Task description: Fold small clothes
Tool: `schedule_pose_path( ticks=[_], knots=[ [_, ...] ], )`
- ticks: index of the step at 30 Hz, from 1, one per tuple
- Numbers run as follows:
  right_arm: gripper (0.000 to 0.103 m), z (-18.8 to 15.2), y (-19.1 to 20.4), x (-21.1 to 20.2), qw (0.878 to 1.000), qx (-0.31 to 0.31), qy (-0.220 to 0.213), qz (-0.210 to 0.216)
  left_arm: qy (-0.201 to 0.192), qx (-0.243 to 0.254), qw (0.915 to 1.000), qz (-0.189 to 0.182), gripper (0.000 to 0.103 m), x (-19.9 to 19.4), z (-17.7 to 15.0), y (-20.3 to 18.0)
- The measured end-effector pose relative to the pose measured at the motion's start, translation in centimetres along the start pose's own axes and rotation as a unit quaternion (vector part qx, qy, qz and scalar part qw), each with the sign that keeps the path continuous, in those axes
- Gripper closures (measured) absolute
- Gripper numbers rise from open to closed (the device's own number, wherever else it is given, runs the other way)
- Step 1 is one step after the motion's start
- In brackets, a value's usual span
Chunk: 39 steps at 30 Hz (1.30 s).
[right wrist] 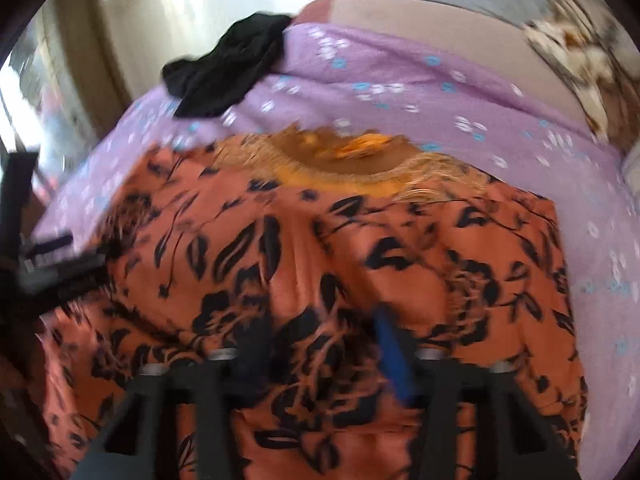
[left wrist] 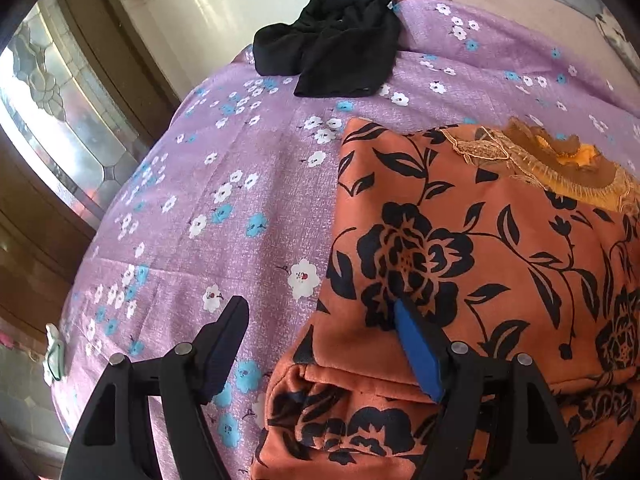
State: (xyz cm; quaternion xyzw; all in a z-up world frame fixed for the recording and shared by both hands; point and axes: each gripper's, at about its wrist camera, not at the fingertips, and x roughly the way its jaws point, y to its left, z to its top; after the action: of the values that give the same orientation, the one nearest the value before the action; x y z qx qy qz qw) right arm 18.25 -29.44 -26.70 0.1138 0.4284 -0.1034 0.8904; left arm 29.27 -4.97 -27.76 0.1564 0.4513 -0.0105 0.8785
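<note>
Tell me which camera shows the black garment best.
The left wrist view: the black garment is sharp there, crumpled at the far edge of the purple sheet. The right wrist view shows it too, but smeared by motion blur.

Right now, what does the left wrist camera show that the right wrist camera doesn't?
Only the left wrist view shows the patterned glass door and the left gripper open astride the orange floral garment's left edge.

Only the right wrist view shows the brown-and-white cloth at far right and the right gripper low over the garment's middle, too blurred to confirm a grip.

Both show that garment, the black garment and the purple floral sheet.
</note>
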Motion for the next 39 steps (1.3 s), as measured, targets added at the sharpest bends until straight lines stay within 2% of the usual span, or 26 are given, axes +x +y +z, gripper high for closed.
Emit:
schedule_pose_path(
  ticks=[3, 4, 6, 8, 9, 10, 11, 13, 15, 17, 18, 20, 21, 23, 24, 25, 28, 31, 34, 35, 37, 39],
  knots=[
    [0.072, 1.2, -6.6, -1.2, 0.994, 0.093, -0.011, -0.052, 0.002, -0.008, 1.0, -0.005, 0.028, 0.0, 0.0, 0.2],
    [0.072, 1.3, -8.2, -1.6, 0.991, 0.119, -0.012, -0.058, -0.002, -0.01, 0.9999, -0.003, 0.028, -0.1, 0.1, 0.2],
    [0.072, 1.6, -11.9, -2.7, 0.981, 0.183, -0.018, -0.056, -0.016, -0.014, 0.9998, 0.001, 0.028, -0.5, 0.4, 0.4],
    [0.069, 1.5, -14.8, -3.8, 0.967, 0.251, -0.024, -0.031, -0.035, -0.019, 0.9992, 0.002, 0.028, -1.2, 0.6, 0.5],
    [0.055, 1.5, -16.0, -4.2, 0.959, 0.281, -0.025, -0.019, -0.047, -0.02, 0.9987, 0.002, 0.028, -1.7, 0.8, 0.5],
    [0.032, 1.5, -16.6, -4.6, 0.954, 0.299, -0.028, -0.011, -0.053, -0.02, 0.9984, 0.003, 0.028, -1.9, 0.8, 0.4],
    [0.03, 1.4, -17.0, -5.2, 0.949, 0.312, -0.042, -0.007, -0.06, -0.016, 0.998, 0.004, 0.028, -2.2, 0.8, 0.3],
    [0.03, 1.6, -16.8, -6.9, 0.948, 0.304, -0.09, -0.016, -0.067, -0.009, 0.9977, 0.003, 0.028, -2.5, 0.8, 0.0],
    [0.03, 2.2, -15.3, -8.0, 0.959, 0.258, -0.118, -0.009, -0.067, -0.001, 0.9978, 0.003, 0.028, -2.4, 0.8, -0.4],
    [0.032, 2.6, -13.1, -8.0, 0.97, 0.208, -0.123, 0.019, -0.064, 0.007, 0.9979, 0.001, 0.028, -2.2, 0.7, -0.9],
    [0.034, 2.8, -11.9, -7.3, 0.977, 0.186, -0.101, 0.039, -0.064, 0.01, 0.9979, 0.0, 0.028, -2.1, 0.7, -1.0],
    [0.044, 2.4, -11.0, -5.4, 0.982, 0.174, -0.043, 0.055, -0.064, 0.017, 0.9978, 0.001, 0.028, -2.0, 0.6, -1.4],
    [0.05, 2.1, -11.0, -3.7, 0.983, 0.176, 0.004, 0.056, -0.062, 0.023, 0.9978, 0.002, 0.028, -1.8, 0.5, -1.6],
    [0.051, 0.8, -12.1, 0.3, 0.97, 0.214, 0.105, 0.046, -0.037, 0.04, 0.9985, 0.007, 0.028, -0.7, 0.4, -2.2],
    [0.058, 0.5, -12.8, 0.9, 0.966, 0.227, 0.113, 0.05, -0.02, 0.043, 0.9988, 0.007, 0.028, 0.0, 0.2, -2.4],
    [0.064, 0.6, -13.1, 0.6, 0.966, 0.233, 0.105, 0.047, -0.014, 0.039, 0.9992, 0.002, 0.028, 0.3, 0.1, -2.3],
    [0.063, 1.5, -13.0, -1.4, 0.971, 0.224, 0.063, 0.05, -0.035, 0.028, 0.999, -0.011, 0.028, -0.5, 0.5, -1.9],
    [0.063, 1.9, -12.2, -2.3, 0.979, 0.2, 0.029, 0.04, -0.063, 0.044, 0.9964, -0.036, 0.028, -1.7, 0.5, -2.6],
    [0.062, 1.6, -11.9, -1.1, 0.98, 0.193, 0.033, 0.036, -0.053, 0.089, 0.9934, -0.051, 0.027, -1.2, 0.0, -4.6],
    [0.061, 1.6, -11.6, -0.1, 0.98, 0.193, 0.045, 0.026, -0.046, 0.102, 0.9927, -0.045, 0.026, -0.7, -0.2, -5.2],
    [0.059, 1.2, -11.4, 2.1, 0.979, 0.19, 0.068, 0.011, -0.062, 0.117, 0.9908, -0.029, 0.023, -0.5, -0.6, -5.7],
    [0.059, 1.3, -10.5, 1.5, 0.984, 0.169, 0.056, 0.0, -0.065, 0.117, 0.9906, -0.026, 0.022, -0.7, -0.6, -5.8]
  ],
)
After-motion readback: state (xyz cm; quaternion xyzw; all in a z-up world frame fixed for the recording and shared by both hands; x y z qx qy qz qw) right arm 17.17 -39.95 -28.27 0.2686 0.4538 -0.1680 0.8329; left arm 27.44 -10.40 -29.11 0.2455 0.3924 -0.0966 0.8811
